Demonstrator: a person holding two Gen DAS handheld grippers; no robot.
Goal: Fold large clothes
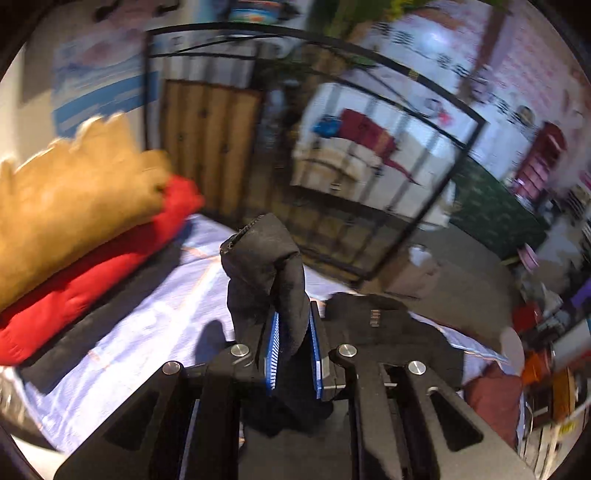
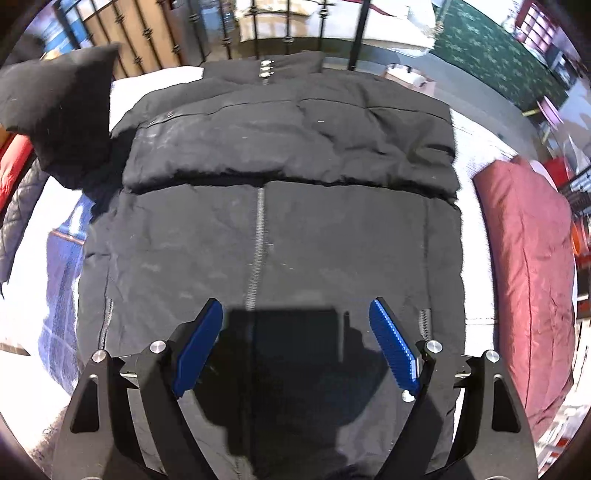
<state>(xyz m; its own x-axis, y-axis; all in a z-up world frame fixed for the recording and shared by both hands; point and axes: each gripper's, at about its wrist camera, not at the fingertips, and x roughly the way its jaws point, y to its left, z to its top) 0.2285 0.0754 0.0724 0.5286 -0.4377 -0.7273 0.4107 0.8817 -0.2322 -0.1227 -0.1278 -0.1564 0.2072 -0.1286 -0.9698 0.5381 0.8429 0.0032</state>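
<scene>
Two grippers are sharing the work on a black padded jacket point(image 2: 288, 221) that is lying zip-up across a pale bedsheet point(image 2: 476, 147), its collar toward the iron bed rail point(image 2: 317, 22); the right sleeve side is already looking folded across the chest, making a thick band above the zip point(image 2: 258, 251). The left gripper point(image 1: 293, 354) is pinching the left sleeve's cuff point(image 1: 264, 273) between its blue pads point(image 1: 272, 354), jaws pressed nearly together on the fabric, and the cuff is standing up above the fingers; in the right wrist view that same sleeve point(image 2: 62, 110) is hanging lifted at the left edge, clear of the body. The right gripper point(image 2: 295, 347) is hovering over the lower front with its jaws spread wide and nothing between them.

Judging from this, the step in hand is carrying the left sleeve over onto the chest; doing it well probably means keeping the pinch firm while the cuff is travelling, since puffy fabric is likely slipping easily; lifting high enough that the sleeve is not dragging the shoulder out of line; and laying it flat along the folded band rather than bunching it. The empty right gripper could be pressing on the body near the zip to stop the jacket sliding on the sheet. A maroon pillow point(image 2: 528, 258) is lying just beside the jacket's right edge; a tan cushion point(image 1: 70, 192) and a red cushion point(image 1: 92, 273) are sitting well off to the left.
</scene>
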